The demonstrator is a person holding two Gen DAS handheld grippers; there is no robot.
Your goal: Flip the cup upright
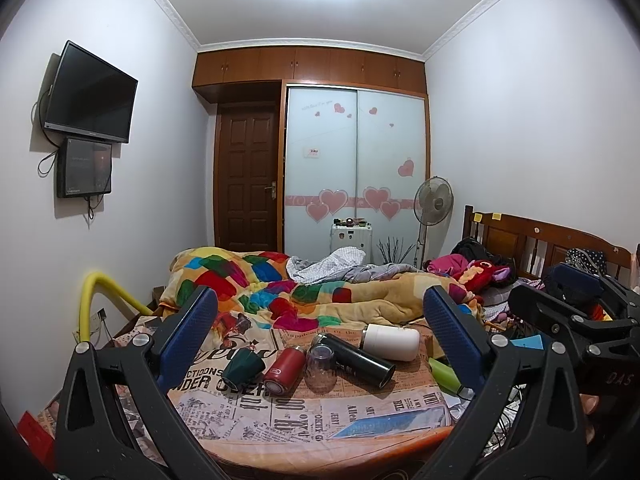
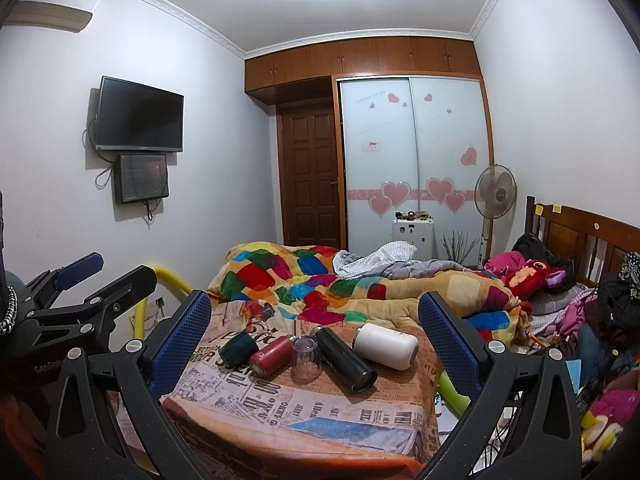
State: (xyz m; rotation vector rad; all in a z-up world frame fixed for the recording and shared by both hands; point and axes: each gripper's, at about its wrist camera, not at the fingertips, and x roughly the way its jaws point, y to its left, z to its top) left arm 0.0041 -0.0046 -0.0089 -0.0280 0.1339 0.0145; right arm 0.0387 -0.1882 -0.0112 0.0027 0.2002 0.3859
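Each wrist view is catching the other gripper at its edge: the left wrist view is showing the right gripper [image 1: 576,292] at its right margin, along with a green bottle [image 1: 444,374] lying by the table's right edge, while the right wrist view is showing the left gripper [image 2: 104,272] at its left margin and an air conditioner [image 2: 52,16] high on the wall. Both grippers are holding their blue-padded fingers wide apart and gripping nothing, hanging short of the newspaper-print table [image 1: 320,412]. 5 vessels are lying in a row on it: 1 dark green cup [image 1: 243,368], 1 red bottle [image 1: 283,370], 1 clear cup [image 1: 320,370], 1 black flask [image 1: 354,360] and 1 white bottle [image 1: 394,341]. The clear cup is sitting mid-table between the red bottle and the black flask, touching both, apparently tipped over with its long axis running away from the cameras. Which end is its mouth cannot be told.
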